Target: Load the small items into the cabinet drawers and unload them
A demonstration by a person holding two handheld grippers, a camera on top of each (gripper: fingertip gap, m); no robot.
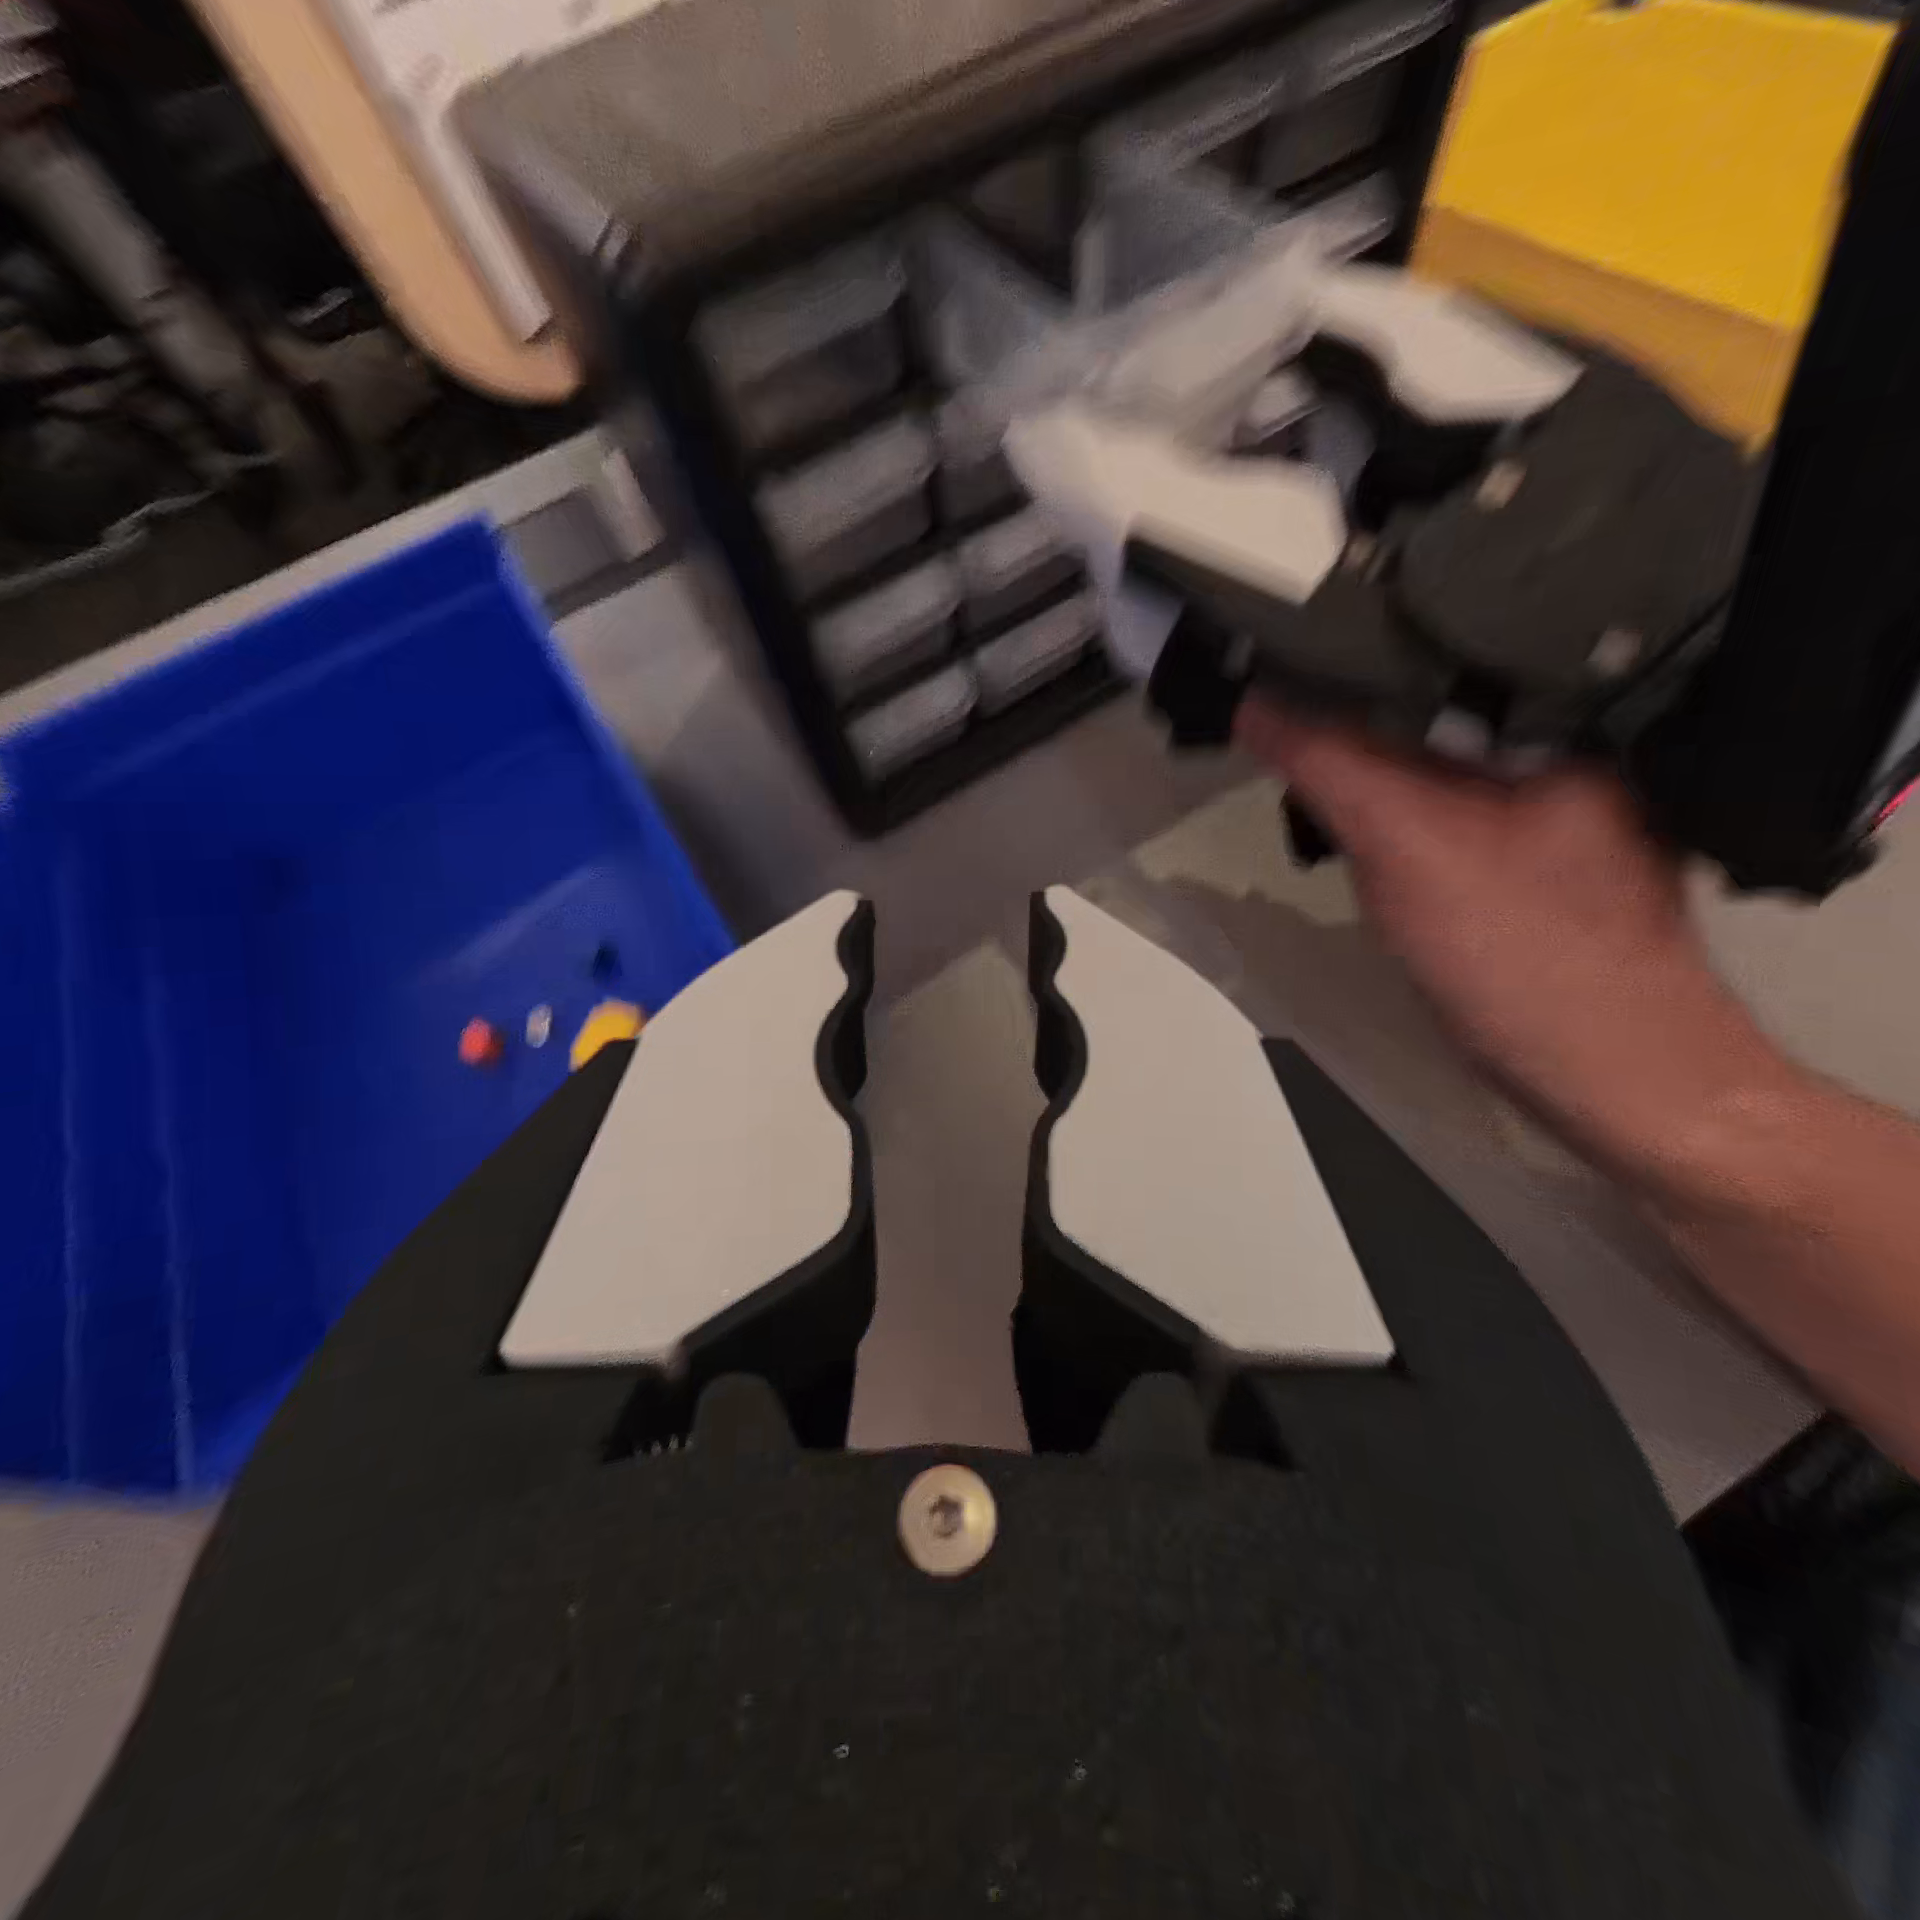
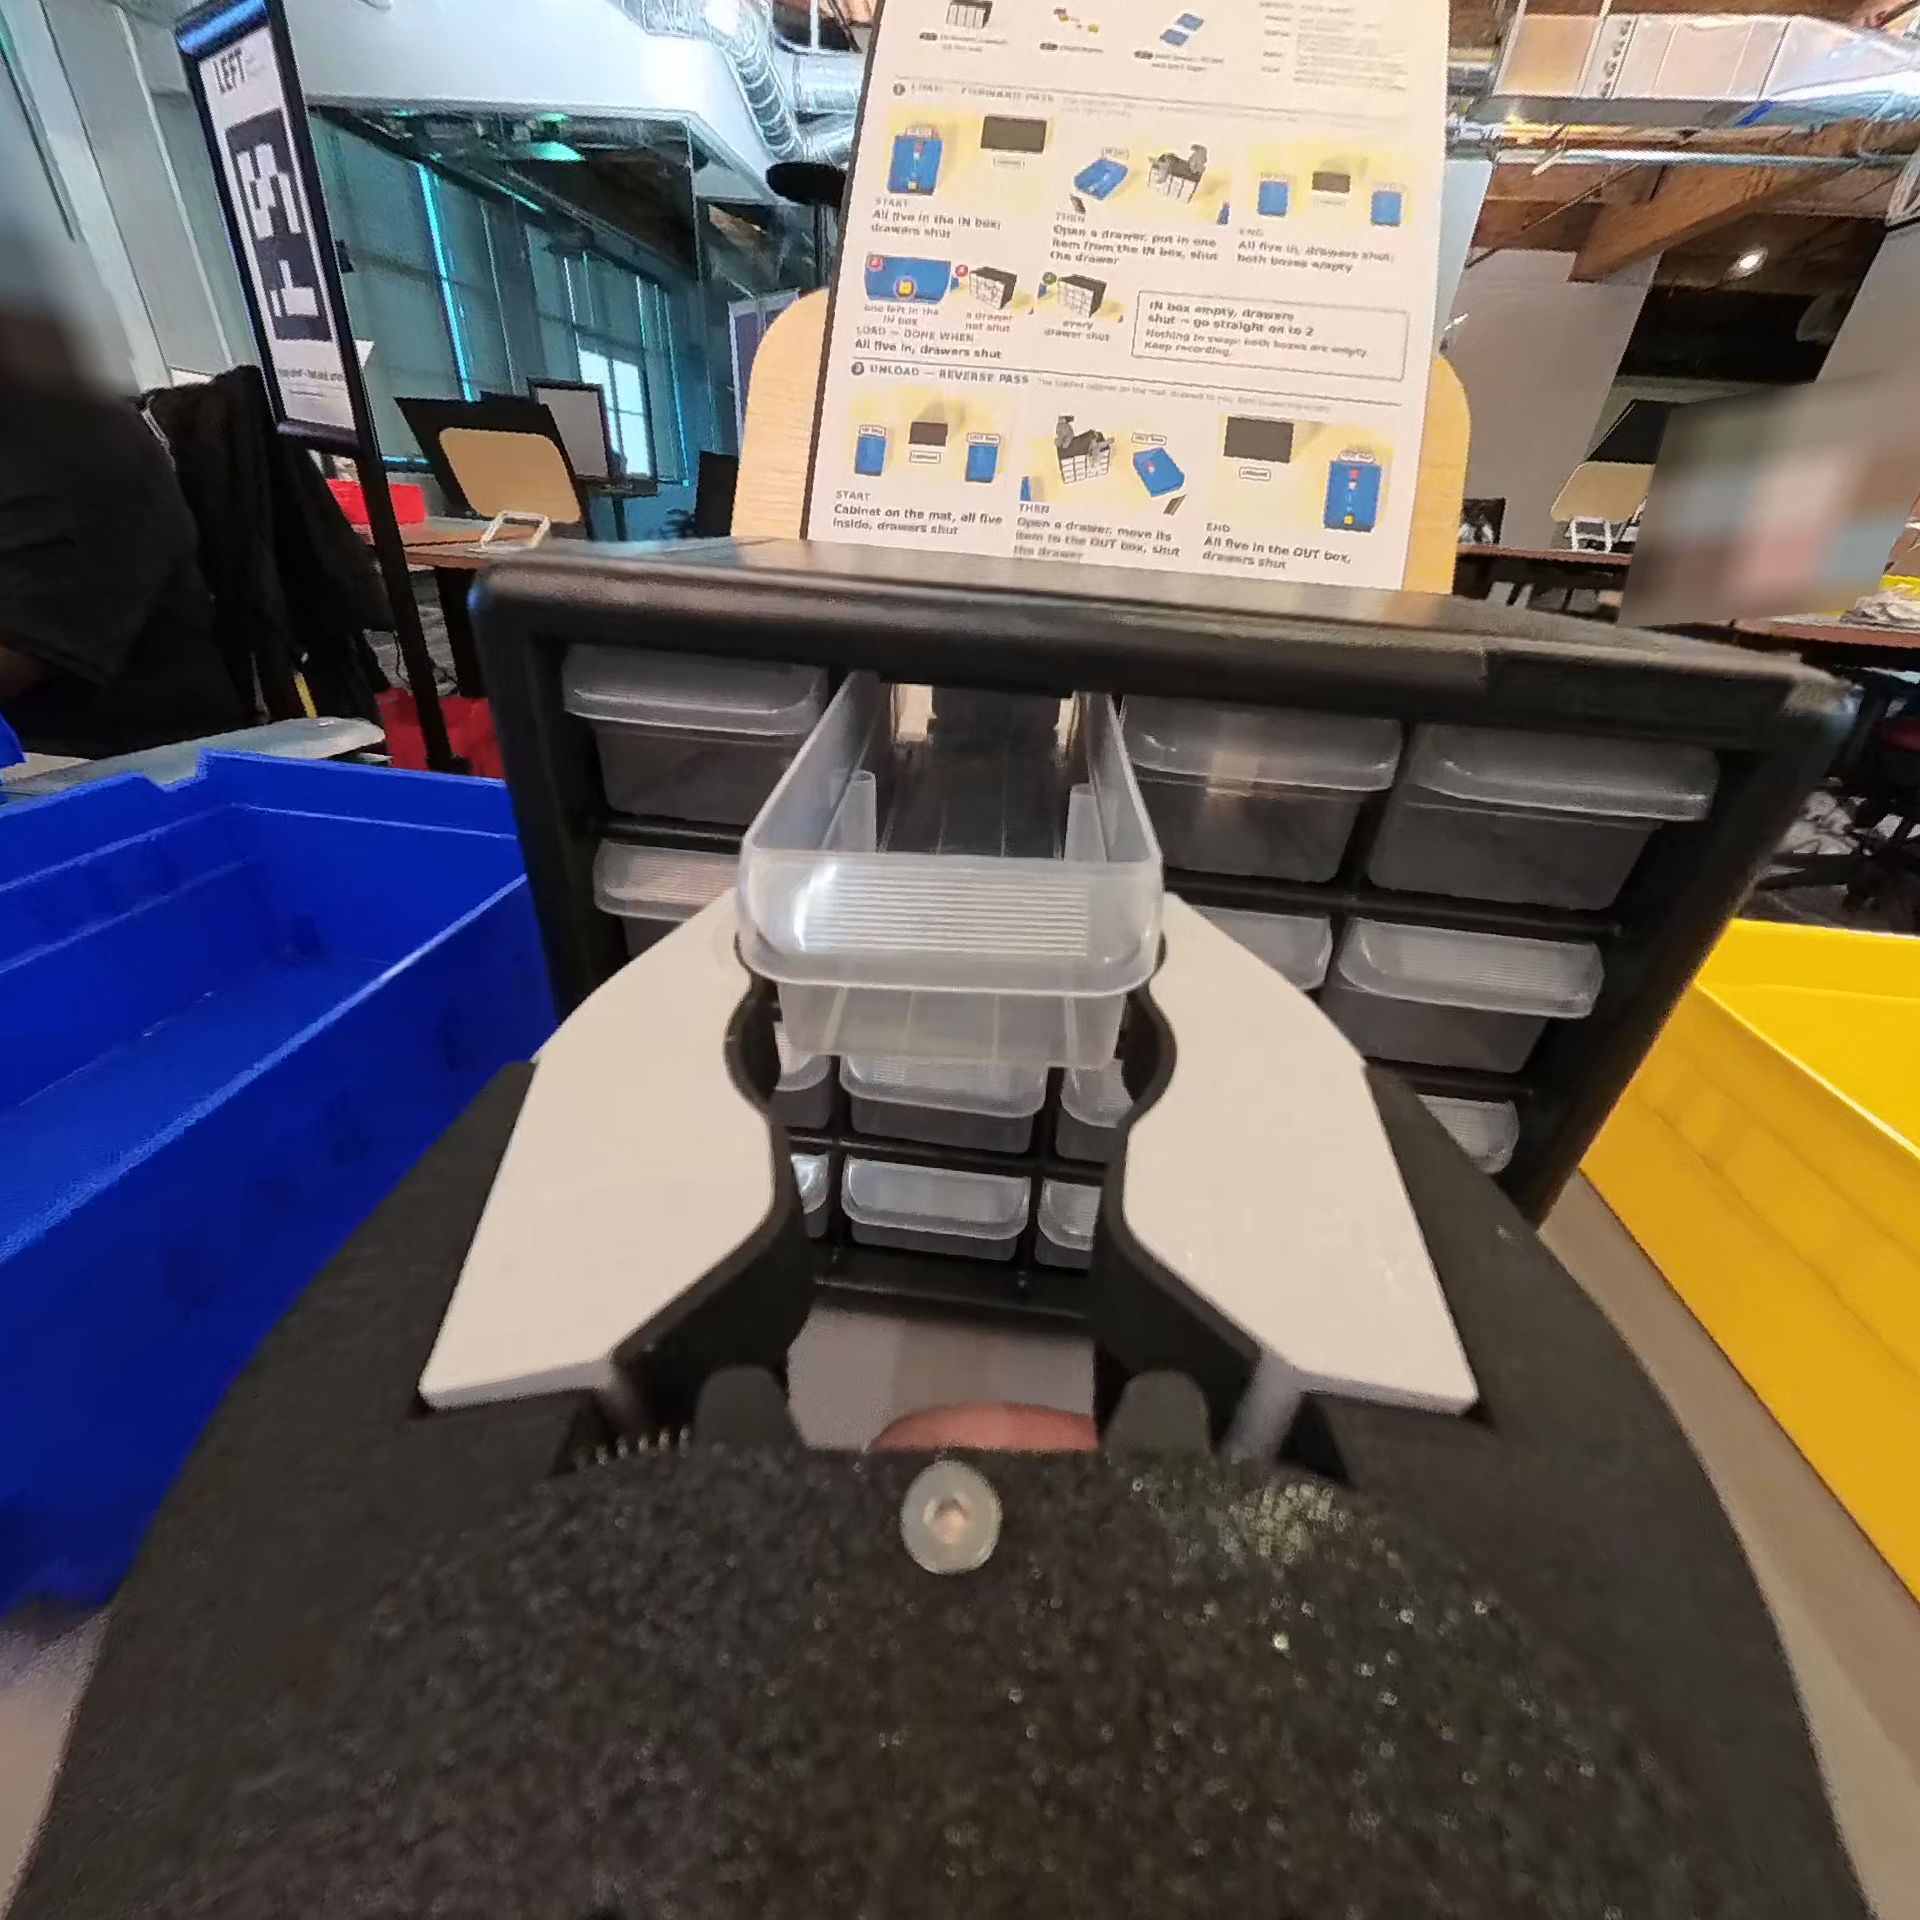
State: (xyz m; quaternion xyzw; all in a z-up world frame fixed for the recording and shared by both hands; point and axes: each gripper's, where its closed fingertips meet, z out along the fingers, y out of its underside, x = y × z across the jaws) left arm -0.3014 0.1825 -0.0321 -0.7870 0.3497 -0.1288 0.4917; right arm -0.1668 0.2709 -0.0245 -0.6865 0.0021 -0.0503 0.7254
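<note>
Black plastic cabinet [image 2: 1039, 613] of small clear drawers, on the grey bench [image 1: 1039, 852] between blue bin [image 2: 208, 1039] and yellow bin [image 2: 1787, 1122].

Clear plastic drawer [image 2: 948, 914] — top row, second from left, pulled well out, apparently empty. Right gripper [image 2: 951, 1013]: fingers wide apart, flanking its front lip; contact uncertain.

Left gripper [image 1: 951, 935]: fingers narrowly parted, empty.

Small items [image 1: 540, 1029] — in the blue bin.

Handling: the drawer is likely light, thin-walled, slippery — take it by the lip.

Printed instruction sheet [image 2: 1127, 301] behind cabinet [image 2: 1143, 644]; black-white marker sign [image 2: 272, 208] at left.
</note>
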